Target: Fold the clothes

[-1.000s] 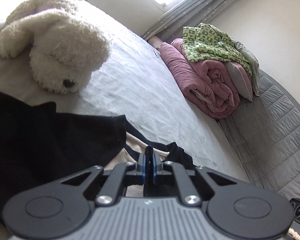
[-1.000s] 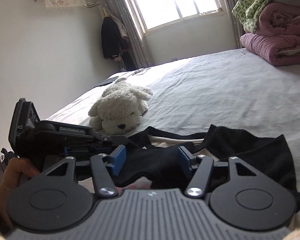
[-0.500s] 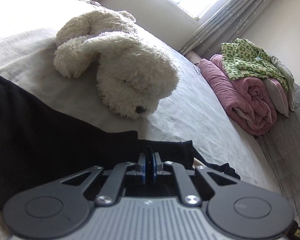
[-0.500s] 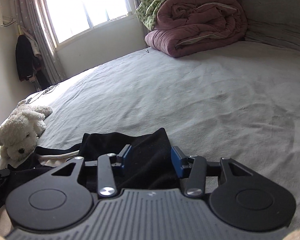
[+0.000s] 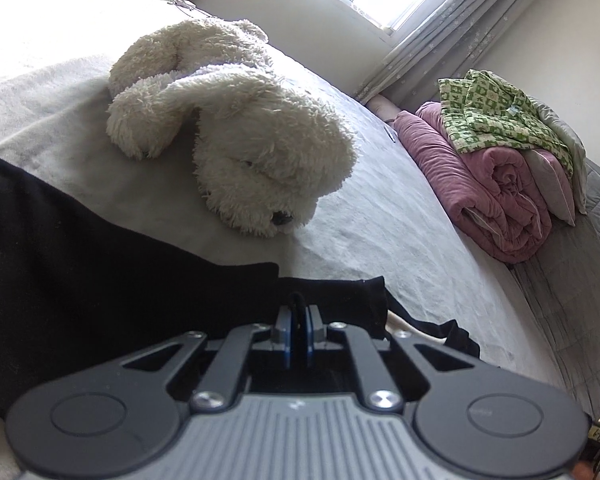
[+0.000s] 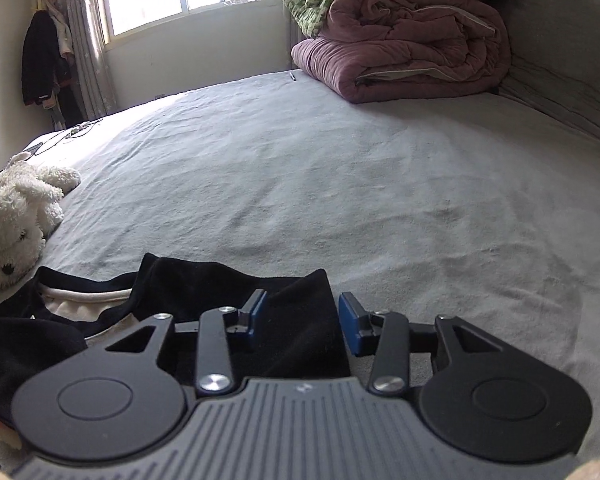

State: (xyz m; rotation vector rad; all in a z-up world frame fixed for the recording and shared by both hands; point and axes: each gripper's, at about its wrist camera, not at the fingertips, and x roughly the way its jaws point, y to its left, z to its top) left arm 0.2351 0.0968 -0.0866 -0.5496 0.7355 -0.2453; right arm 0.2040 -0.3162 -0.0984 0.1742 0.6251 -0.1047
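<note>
Left wrist view: the left gripper (image 5: pixel 298 330) has its blue pads pressed together on a thin pinch of the black garment (image 5: pixel 100 280), a small loop of dark fabric poking up between them. The garment spreads to the left and near side over the grey bed sheet (image 5: pixel 400 240), with a strip of cream lining showing just right of the claw. Beyond it lies a white plush dog (image 5: pixel 236 152), close to the cloth's far edge, and far right sits a rolled pink quilt (image 5: pixel 496 200) under a green patterned cloth (image 5: pixel 500 120). In the right wrist view, the right gripper (image 6: pixel 302 318) stands partly apart and has just been narrowing, straddling a raised black corner; whether its pads already press the fabric is unclear. To do this step well, the right claw likely needs to bite a full fold of the corner, not only its tip. Then both hands should probably lift evenly, keeping the edge taut. The fold should stay clear of the plush dog.
</note>
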